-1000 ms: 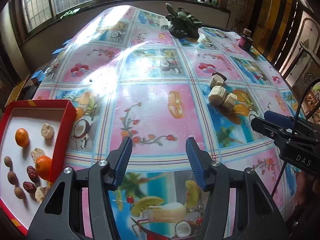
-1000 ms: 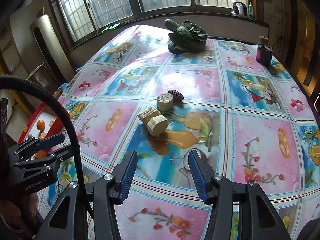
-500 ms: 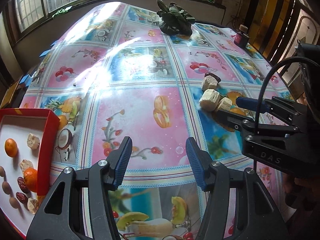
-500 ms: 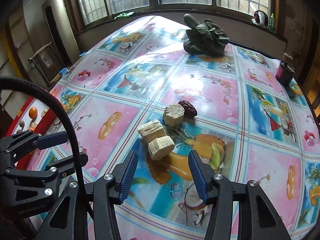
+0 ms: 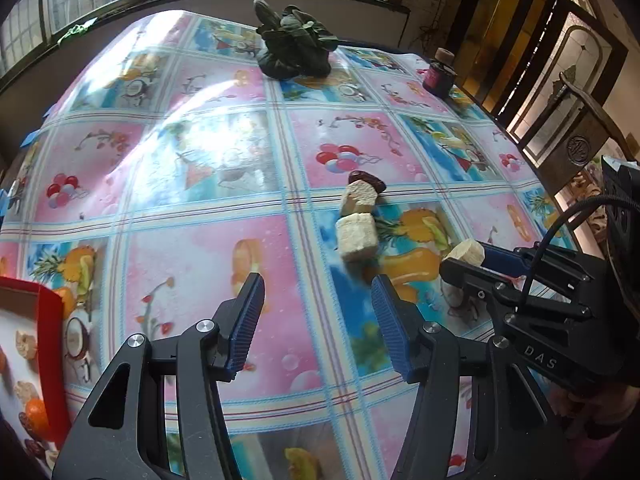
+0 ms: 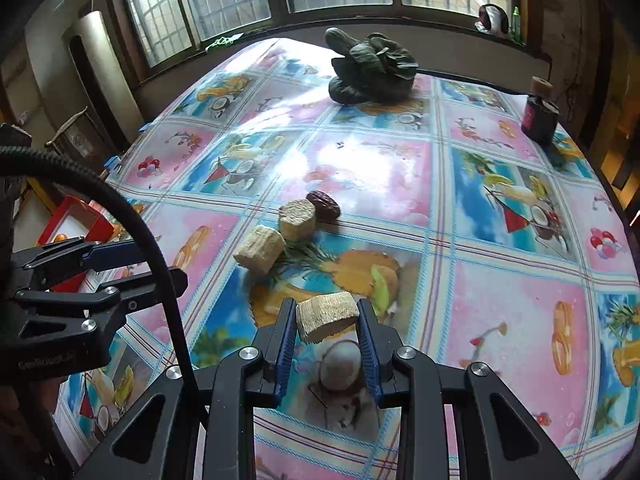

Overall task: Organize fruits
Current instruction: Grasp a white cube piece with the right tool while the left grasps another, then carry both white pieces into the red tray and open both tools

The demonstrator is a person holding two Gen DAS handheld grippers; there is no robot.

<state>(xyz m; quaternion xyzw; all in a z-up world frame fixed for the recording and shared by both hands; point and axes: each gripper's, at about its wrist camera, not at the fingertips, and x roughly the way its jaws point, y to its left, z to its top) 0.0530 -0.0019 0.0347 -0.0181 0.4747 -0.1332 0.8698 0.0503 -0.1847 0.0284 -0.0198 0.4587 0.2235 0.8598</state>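
My right gripper (image 6: 327,322) is shut on a pale beige fruit chunk (image 6: 327,315) and holds it just above the tablecloth; it also shows in the left wrist view (image 5: 466,253). Two more beige chunks (image 6: 260,249) (image 6: 297,218) and a dark red date (image 6: 323,205) lie together on the cloth ahead. In the left wrist view they sit at centre right: chunks (image 5: 357,237) (image 5: 359,197), date (image 5: 366,179). My left gripper (image 5: 318,312) is open and empty, to the left of them. A red tray (image 5: 50,332) holding oranges, dates and chunks is at the far left.
A dark green leafy bundle (image 6: 370,66) lies at the far end of the table. A dark jar with a cork lid (image 6: 540,114) stands at the far right edge. A wooden chair (image 5: 576,128) stands right of the table. Windows line the back wall.
My right gripper has closed on the nearest beige chunk and lifted it off the cloth. My left gripper has moved right, away from the red tray, staying open.
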